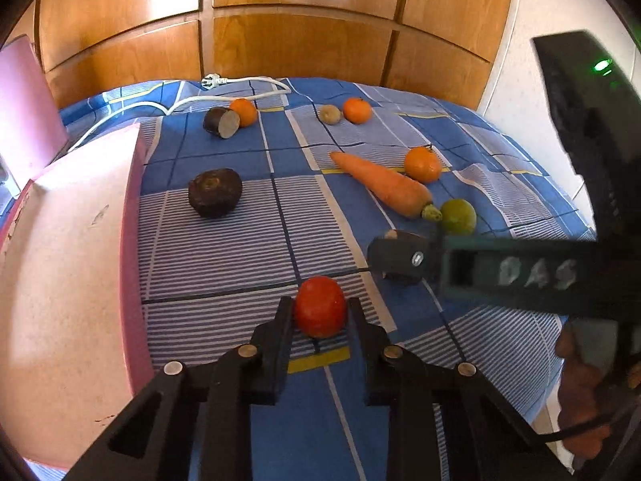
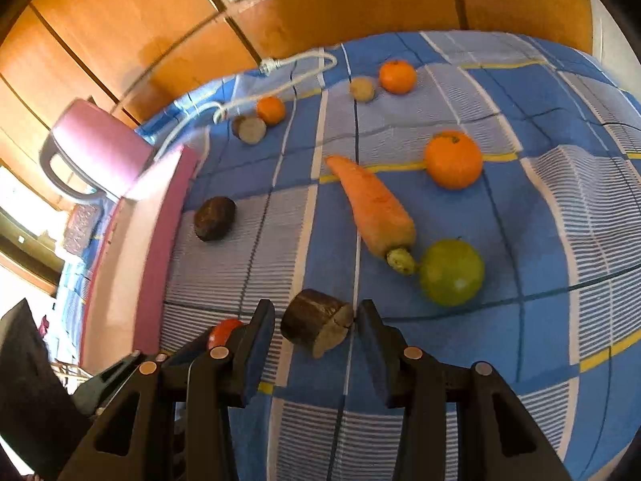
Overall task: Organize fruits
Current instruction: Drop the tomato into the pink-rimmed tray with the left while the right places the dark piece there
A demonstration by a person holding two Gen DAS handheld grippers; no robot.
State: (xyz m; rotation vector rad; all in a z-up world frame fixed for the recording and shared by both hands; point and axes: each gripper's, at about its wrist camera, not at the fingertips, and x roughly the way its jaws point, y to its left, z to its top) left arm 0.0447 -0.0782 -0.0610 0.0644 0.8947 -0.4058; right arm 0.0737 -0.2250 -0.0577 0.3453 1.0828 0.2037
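On the blue checked bedcover [image 1: 240,240], near its front edge, a red tomato [image 1: 320,306] sits between the fingers of the left gripper [image 1: 320,312], whose jaws are narrow and pressed against its sides; just right of it, the right gripper [image 2: 316,320] straddles a dark cut root piece [image 2: 316,326], its jaws narrow around it, though whether both pads press on it I cannot tell; beyond lie a carrot [image 1: 380,184] with a green apple [image 1: 458,216] at its stem end, three oranges, two more dark roots and a white cable [image 1: 224,88]; a pink box [image 1: 68,280] stands at the left, its inside hidden from view.
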